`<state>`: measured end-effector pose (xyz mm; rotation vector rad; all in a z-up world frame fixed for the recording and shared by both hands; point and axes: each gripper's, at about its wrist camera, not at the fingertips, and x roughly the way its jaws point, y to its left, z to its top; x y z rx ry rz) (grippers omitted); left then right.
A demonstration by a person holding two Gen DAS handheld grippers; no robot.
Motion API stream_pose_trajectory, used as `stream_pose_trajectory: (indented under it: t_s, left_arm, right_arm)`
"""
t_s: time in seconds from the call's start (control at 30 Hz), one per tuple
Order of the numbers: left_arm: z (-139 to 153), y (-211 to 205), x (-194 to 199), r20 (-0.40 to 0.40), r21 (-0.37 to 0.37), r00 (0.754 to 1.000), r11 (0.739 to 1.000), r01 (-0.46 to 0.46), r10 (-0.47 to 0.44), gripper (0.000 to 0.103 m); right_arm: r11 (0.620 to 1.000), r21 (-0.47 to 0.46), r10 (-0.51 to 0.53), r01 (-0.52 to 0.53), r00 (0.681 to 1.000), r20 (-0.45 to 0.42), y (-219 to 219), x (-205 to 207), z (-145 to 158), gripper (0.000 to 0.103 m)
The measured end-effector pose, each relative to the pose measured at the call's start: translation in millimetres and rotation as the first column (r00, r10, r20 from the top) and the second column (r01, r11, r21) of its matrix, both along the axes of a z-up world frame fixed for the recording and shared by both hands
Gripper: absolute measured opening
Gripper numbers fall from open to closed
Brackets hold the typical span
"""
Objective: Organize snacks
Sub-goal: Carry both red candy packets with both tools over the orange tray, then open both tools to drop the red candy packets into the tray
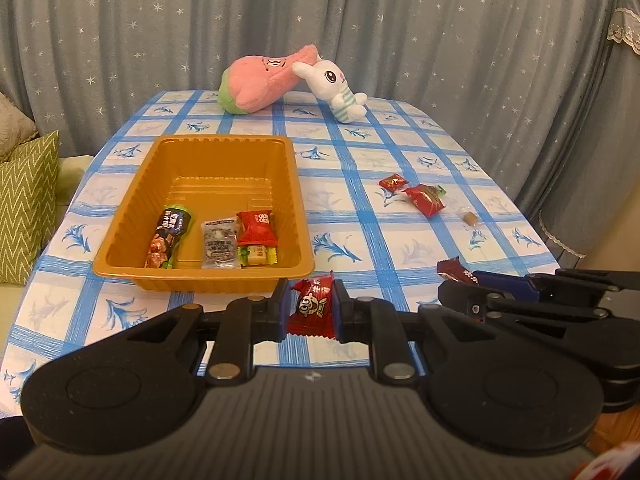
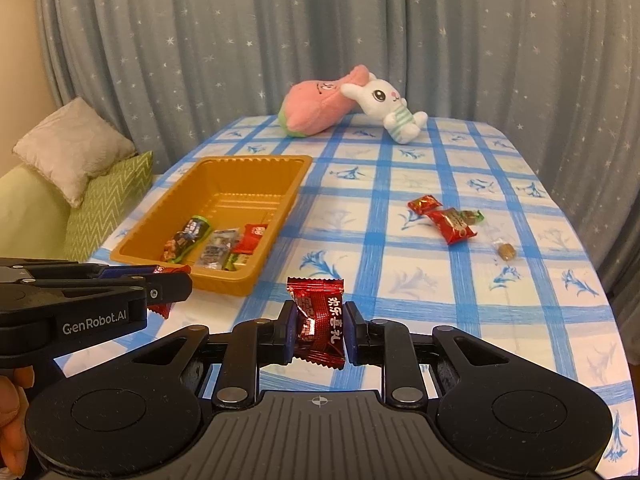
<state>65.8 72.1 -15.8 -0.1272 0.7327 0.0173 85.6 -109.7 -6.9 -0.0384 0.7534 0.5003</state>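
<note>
- Left wrist view: the left claw [image 1: 311,309] is pinching a red candy packet [image 1: 313,307] by its sides, just short of the near rim of the orange tray [image 1: 120,236].
- The tray already holds four snacks, all at its near end: a dark green-tipped pouch [image 1: 167,238], a clear packet of dark pieces [image 1: 219,244], a red packet [image 1: 256,227] and a yellow-green bar [image 1: 256,257] under it.
- Left loose on the bench [image 1: 360,236], right of the tray: a small red candy [image 1: 393,182], a larger red packet with a green end [image 1: 426,199] and a small brown sweet in clear wrap [image 1: 467,218]. That makes three.
- At the right edge the right claw [image 1: 460,280] shows side-on, closed on a dark red wrapper [image 1: 454,271].
- Two plush toys at the far end: a pink peach plush [image 1: 260,84] and a white rabbit plush [image 1: 338,88].
- Right wrist view: the right claw [image 2: 318,330] is pinching a dark red candy with white characters [image 2: 320,322], held above the bench, to the right of the tray [image 2: 140,240].
- The left claw [image 2: 170,290] sits at the left, nipping its red packet [image 2: 160,308] near the tray's near corner; part of a hand [image 2: 12,420] shows below it.
- The same count: four in the tray, three loose on the bench [image 2: 440,300], one in each claw.
- As a judgement, under half is done: four of nine are stowed, two are on their way, three are untouched.
</note>
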Motion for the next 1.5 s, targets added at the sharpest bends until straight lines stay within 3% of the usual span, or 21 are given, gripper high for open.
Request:
stream_pose_trajectory:
  t_s: [0.33, 0.8, 1.13, 1.5]
  left_arm:
    - [4.4, 8.0, -0.9, 0.006, 0.015, 1.000, 1.000, -0.001, 0.001, 0.018]
    - [19.9, 54.9, 20.3, 0.019, 0.033, 0.999, 0.999, -0.043, 0.043, 0.018]
    - [19.3, 90.1, 57.8, 0.014, 0.032, 0.998, 0.998, -0.059, 0.058, 0.018]
    - [-0.6, 120.8, 113.6, -0.020, 0.026, 0.998, 0.998, -0.059, 0.059, 0.018]
  right_arm:
    - [1.000, -0.002, 0.021, -0.021, 1.000, 0.005, 10.5, 0.2, 2.1, 0.024]
    - [0.996, 0.016, 0.088, -0.088, 0.996, 0.001, 50.5, 21.5, 6.8, 0.024]
    - [0.991, 0.016, 0.131, -0.131, 0.991, -0.008, 91.2, 55.8, 1.9, 0.024]
    - [0.990, 0.010, 0.143, -0.142, 0.989, -0.026, 126.4, 111.8, -10.8, 0.024]
